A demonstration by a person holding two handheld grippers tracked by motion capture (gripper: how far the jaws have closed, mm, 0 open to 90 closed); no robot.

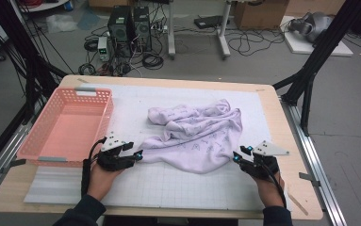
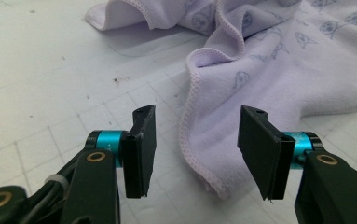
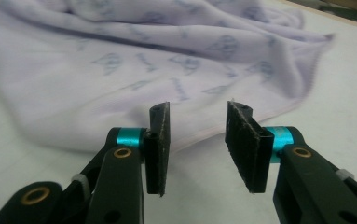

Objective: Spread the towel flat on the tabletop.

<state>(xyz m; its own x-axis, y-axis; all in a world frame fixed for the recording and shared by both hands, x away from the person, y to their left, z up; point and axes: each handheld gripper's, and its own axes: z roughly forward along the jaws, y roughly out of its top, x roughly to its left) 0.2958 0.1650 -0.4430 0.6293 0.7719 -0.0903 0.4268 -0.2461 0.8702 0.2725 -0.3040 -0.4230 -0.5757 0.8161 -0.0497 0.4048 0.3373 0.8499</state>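
— White gridded matting (image 1: 178, 183) covers the wooden table (image 1: 305, 197), right? Where does the cloth sit on it?

— Yes. The lilac towel (image 1: 197, 134) lies rumpled across the middle of the mat, its near hem facing the person. A pink basket (image 1: 65, 125) stands at the left of the table, well apart from the towel.

— How is the left arm held?

— The forearm comes in from the bottom left, the hand wrapped around the left gripper (image 1: 138, 154), which lies low and points right toward the towel's near left corner. In the left gripper view its jaws stand apart, released, with the towel's stitched edge (image 2: 190, 140) lying on the mat between and just past them; the pads do not press on it.

— And the right?

— That forearm enters from the bottom right, angled up and leftward. The right gripper (image 1: 236, 157) points at the towel's near right corner. In the right gripper view its jaws are also parted, and the hem lies just beyond the tips, not pinched.

— So nothing is grasped?

— Neither claw holds the cloth.
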